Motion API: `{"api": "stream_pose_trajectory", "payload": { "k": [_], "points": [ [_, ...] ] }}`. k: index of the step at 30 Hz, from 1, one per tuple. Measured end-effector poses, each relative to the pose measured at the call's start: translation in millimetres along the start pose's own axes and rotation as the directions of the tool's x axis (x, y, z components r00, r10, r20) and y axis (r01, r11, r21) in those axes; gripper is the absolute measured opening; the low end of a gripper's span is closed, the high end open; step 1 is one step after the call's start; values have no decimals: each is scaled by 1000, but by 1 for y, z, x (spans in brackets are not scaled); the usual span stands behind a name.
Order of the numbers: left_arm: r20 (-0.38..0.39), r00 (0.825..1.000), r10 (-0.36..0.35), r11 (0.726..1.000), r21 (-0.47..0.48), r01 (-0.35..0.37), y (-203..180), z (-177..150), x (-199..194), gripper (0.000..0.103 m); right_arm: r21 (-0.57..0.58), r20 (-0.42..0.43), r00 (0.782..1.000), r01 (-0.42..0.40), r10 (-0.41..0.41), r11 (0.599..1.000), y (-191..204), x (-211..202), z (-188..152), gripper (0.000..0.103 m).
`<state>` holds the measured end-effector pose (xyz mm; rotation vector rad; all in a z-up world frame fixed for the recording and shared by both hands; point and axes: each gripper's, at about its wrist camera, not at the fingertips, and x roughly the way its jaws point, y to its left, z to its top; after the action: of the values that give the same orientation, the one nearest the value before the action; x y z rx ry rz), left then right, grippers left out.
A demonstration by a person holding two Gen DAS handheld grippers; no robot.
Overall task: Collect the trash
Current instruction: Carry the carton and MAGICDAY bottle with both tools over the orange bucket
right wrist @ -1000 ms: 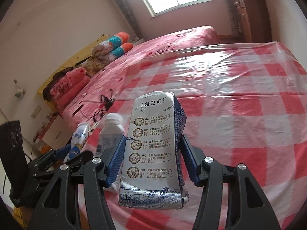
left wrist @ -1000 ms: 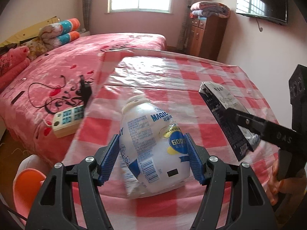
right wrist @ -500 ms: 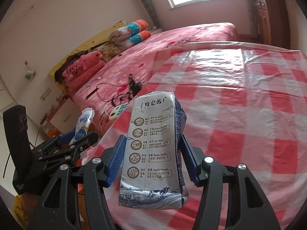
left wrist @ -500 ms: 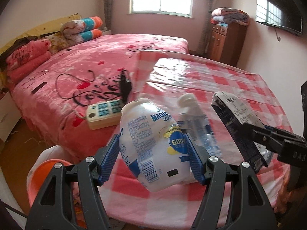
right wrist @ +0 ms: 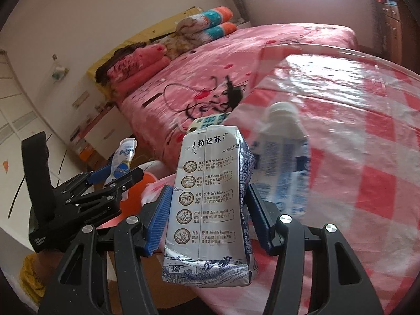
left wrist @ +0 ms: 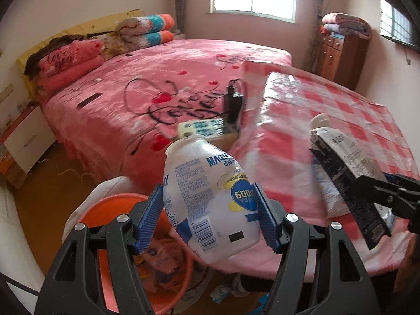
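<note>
My left gripper is shut on a crushed white plastic bottle with blue print, held in the air beside the table's left edge, above and right of an orange bin with trash in it. My right gripper is shut on a white and dark blue milk carton, held over the table's near left corner. The carton also shows in the left wrist view. A small white bottle stands on the table just behind the carton. The left gripper with its bottle shows in the right wrist view.
The table has a red and white checked cloth under clear plastic. A pink bed lies to its left with a power strip and charger on it. A wooden cabinet stands at the back. White drawers are at far left.
Both grippers have moved left off the table towards the orange bin, each still holding its item. The bin and the floor have come into view.
</note>
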<state>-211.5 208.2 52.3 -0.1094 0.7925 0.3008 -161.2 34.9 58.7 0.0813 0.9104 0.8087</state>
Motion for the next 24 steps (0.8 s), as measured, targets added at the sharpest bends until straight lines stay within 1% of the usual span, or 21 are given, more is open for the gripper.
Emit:
{"api": "stream_pose_trajectory", "payload": {
  "k": [6, 13, 24],
  "points": [
    [-31, 998, 46, 998, -36, -47, 31, -14, 5, 68, -53, -54, 998, -32, 29, 998, 33, 21, -1, 58],
    [-65, 994, 88, 993, -73, -93, 59, -30, 10, 68, -132, -125, 990, -84, 67, 988, 73, 48, -6, 58],
    [-128, 982, 139, 980, -123, -155, 94, -52, 24, 68, -204, -179, 978, -146, 110, 968, 121, 82, -2, 58]
  ]
}}
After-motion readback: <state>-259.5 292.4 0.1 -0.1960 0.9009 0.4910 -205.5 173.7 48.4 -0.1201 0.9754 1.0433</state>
